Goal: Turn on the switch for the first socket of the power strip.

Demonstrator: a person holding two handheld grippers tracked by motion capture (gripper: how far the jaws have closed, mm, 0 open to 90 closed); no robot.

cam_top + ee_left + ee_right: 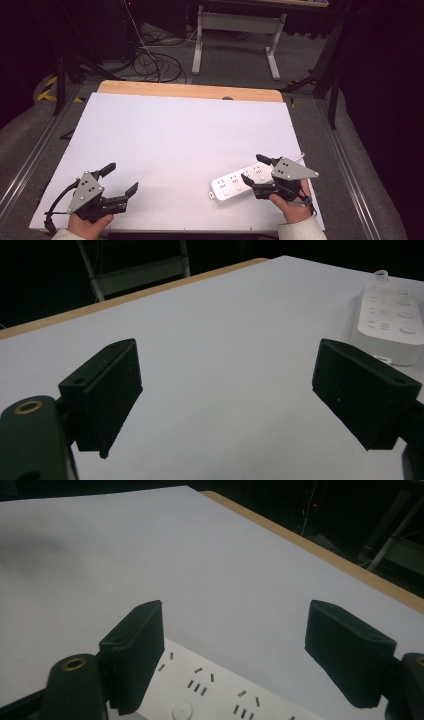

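A white power strip (240,182) with several sockets and round buttons lies flat on the white table sheet (175,135) near the front right. My right gripper (254,169) hovers over its right half, open, one jaw on each side of the strip's body; the sockets (200,684) show between the jaws. My left gripper (121,179) rests at the front left, open with nothing between its fingers (107,390). From the left gripper view the power strip (390,322) lies off to the right, well apart from that gripper.
A wooden table edge (190,91) runs along the far side of the white sheet. Beyond it stand a white table frame (235,35) and loose cables (155,62) on the floor. Metal rails (350,170) flank the table.
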